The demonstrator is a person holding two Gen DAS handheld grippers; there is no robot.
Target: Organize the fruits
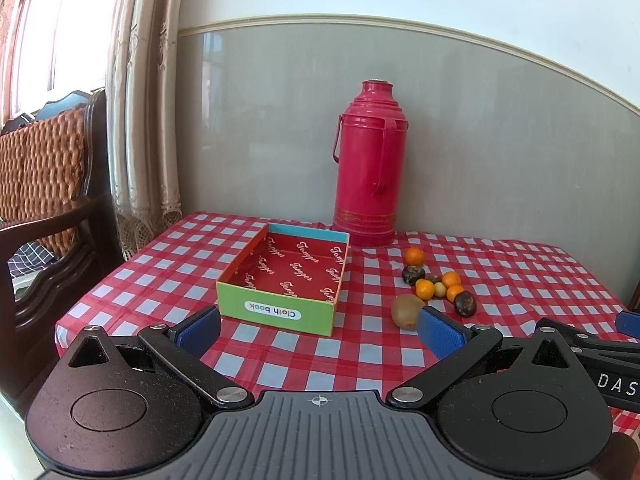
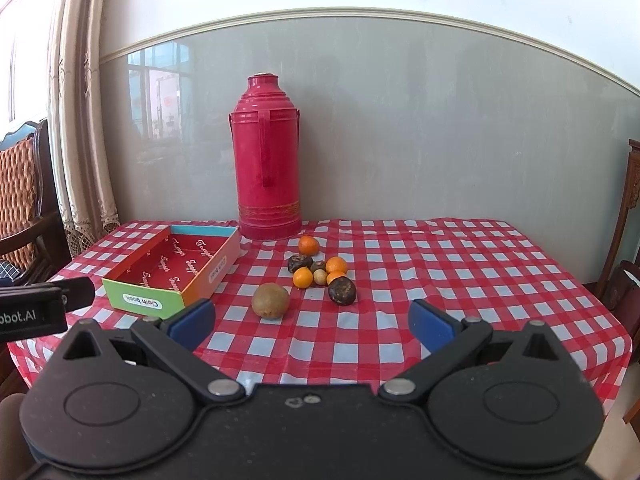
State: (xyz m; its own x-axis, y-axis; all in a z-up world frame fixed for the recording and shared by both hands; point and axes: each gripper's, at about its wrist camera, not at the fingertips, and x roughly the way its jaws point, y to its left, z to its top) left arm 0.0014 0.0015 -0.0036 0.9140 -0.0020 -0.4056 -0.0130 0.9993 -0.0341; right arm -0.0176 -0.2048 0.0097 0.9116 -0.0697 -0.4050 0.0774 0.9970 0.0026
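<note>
- Right wrist view: the table (image 2: pixel 460 280) under its red check cloth lies bare from the fruits to its right edge.
- The red thermos (image 2: pixel 269 156) stands at the back edge against the wall.
- The open box (image 2: pixel 176 268), nothing inside, sits left, near the front edge.
- The kiwi (image 2: pixel 270 301) lies just ahead of the small fruits (image 2: pixel 320 270), all right of the box.
- The left gripper (image 1: pixel 320 328) and the right gripper (image 2: pixel 312 320) hover at the near edge, fingers released.

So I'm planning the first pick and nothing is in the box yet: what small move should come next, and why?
Probably ease the right gripper forward toward the kiwi. Its fingers are open and empty, the kiwi lies nearest and apart from the other fruit, and the box sits empty just to its left.
</note>
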